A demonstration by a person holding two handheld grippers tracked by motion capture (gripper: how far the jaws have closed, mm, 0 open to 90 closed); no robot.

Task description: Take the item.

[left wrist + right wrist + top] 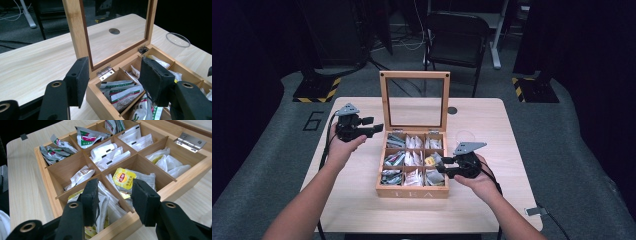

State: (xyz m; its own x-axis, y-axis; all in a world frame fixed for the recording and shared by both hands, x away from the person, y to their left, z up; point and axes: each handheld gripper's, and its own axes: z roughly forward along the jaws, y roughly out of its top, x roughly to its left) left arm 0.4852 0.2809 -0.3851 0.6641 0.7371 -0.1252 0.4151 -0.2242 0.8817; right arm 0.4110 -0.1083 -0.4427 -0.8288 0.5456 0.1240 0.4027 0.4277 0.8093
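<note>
A wooden tea box [412,192] stands mid-table, its glass-paned lid [383,100] upright at the back. Its compartments hold several paper tea sachets. My left gripper [374,125] hovers at the box's back left corner, open and holding nothing. In the left gripper view its jaws [115,75] frame the lid's hinge [105,72] and green-printed sachets [125,96]. My right gripper [443,165] is open at the box's right side. In the right gripper view its jaws [115,195] stand just above the box wall [182,173], with a yellow-labelled sachet [123,178] close in front of them, untouched.
A clear round glass ring [464,135] lies on the table right of the box, also seen as the ring [178,39] in the left gripper view. A round cable hole [452,110] sits behind it. A black chair [457,35] stands beyond the table's far edge.
</note>
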